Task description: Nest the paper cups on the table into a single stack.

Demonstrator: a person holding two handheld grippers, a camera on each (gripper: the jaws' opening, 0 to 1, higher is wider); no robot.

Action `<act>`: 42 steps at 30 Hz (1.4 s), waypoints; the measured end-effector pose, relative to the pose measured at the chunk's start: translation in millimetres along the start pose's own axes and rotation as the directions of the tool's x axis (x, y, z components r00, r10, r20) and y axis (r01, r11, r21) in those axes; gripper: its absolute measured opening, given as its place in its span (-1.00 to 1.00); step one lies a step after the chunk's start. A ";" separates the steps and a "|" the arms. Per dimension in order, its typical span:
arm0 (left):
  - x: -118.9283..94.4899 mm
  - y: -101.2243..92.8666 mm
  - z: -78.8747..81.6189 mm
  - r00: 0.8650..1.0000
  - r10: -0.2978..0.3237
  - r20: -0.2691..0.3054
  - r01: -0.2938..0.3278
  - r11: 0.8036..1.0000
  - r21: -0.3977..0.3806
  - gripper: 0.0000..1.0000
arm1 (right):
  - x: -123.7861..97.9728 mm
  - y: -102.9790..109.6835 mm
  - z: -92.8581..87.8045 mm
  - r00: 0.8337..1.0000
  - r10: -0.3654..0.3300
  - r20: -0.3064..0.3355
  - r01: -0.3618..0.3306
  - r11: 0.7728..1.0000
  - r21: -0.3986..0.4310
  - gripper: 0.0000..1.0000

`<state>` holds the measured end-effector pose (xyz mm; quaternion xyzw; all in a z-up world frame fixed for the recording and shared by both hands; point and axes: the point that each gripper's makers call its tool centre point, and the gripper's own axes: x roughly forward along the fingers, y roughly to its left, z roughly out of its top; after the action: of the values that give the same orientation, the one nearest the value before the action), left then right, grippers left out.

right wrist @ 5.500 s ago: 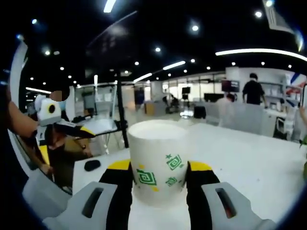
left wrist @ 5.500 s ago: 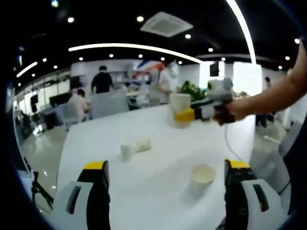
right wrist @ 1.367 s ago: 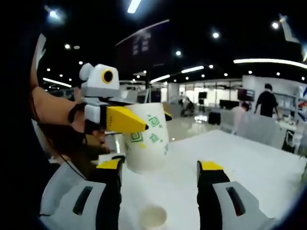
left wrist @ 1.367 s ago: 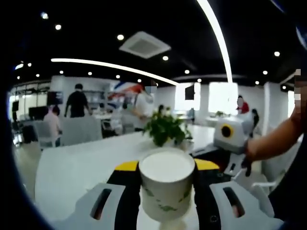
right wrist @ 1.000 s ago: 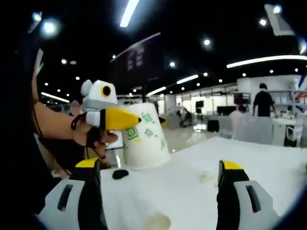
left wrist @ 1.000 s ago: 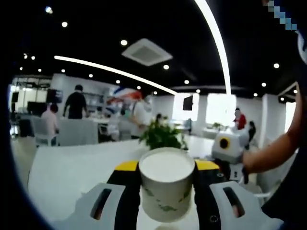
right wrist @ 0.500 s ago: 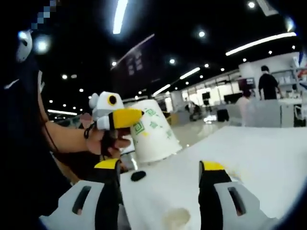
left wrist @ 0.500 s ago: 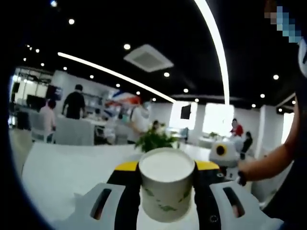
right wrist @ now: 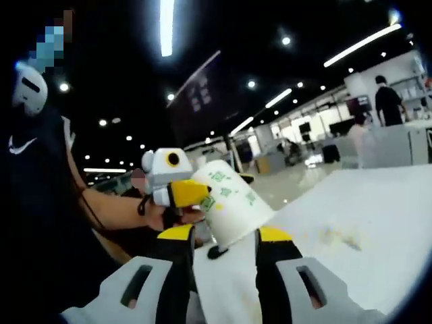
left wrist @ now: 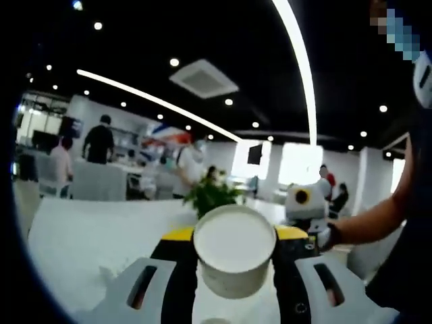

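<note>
Ceiling strip lights (left wrist: 297, 61) and round spot lights (right wrist: 287, 40) blow out to white against a dark ceiling. White table (right wrist: 351, 216) reads bright with glare. Both views soft overall; background people blurred. Fisheye bends straight lines toward the edges.

Cup (left wrist: 234, 260) between left gripper (left wrist: 234, 236) jaws — plant (left wrist: 210, 196) behind

A leafy potted plant (left wrist: 211, 196) stands behind; a dark small object (right wrist: 217, 252) lies on the tabletop.

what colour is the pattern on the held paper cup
Green square-swirl marks on the white paper cup, clearest in the right gripper view.
</note>
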<state>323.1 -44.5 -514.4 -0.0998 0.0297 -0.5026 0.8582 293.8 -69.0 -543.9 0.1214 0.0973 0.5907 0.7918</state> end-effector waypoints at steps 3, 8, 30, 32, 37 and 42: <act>-6.3 -3.2 -6.6 0.998 -0.049 -0.043 0.048 0.999 -0.012 -0.18 | -2.0 4.5 4.9 0.999 0.034 0.008 -0.034 0.999 0.016 -0.45; -15.4 -14.2 -18.5 0.979 -0.151 -0.139 0.155 0.988 0.019 -0.18 | -2.5 15.4 9.2 0.995 0.096 -0.003 -0.096 0.995 0.023 -0.60; -20.4 -20.2 -29.0 0.952 -0.215 -0.219 0.228 0.973 0.036 -0.19 | 4.2 42.9 24.5 0.974 0.222 -0.047 -0.222 0.975 0.023 -1.00; -22.8 -15.6 -27.7 0.957 -0.192 -0.217 0.208 0.977 0.054 -0.11 | 4.0 44.2 27.0 0.973 0.222 -0.057 -0.222 0.975 0.005 -1.00; -29.0 9.5 -31.5 0.964 -0.052 -0.260 0.092 0.985 0.145 0.29 | 5.5 34.2 32.5 0.979 0.175 -0.104 -0.179 0.983 -0.032 -1.00; -36.9 26.4 -29.8 0.966 0.032 -0.257 0.013 0.985 0.172 0.63 | 5.7 27.5 38.8 0.980 0.128 -0.153 -0.142 0.986 -0.086 -1.00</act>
<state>323.1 -4.1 -550.7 0.0413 0.0985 -0.5078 0.8549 281.8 -59.0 -498.7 0.0455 0.1183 0.6544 0.7455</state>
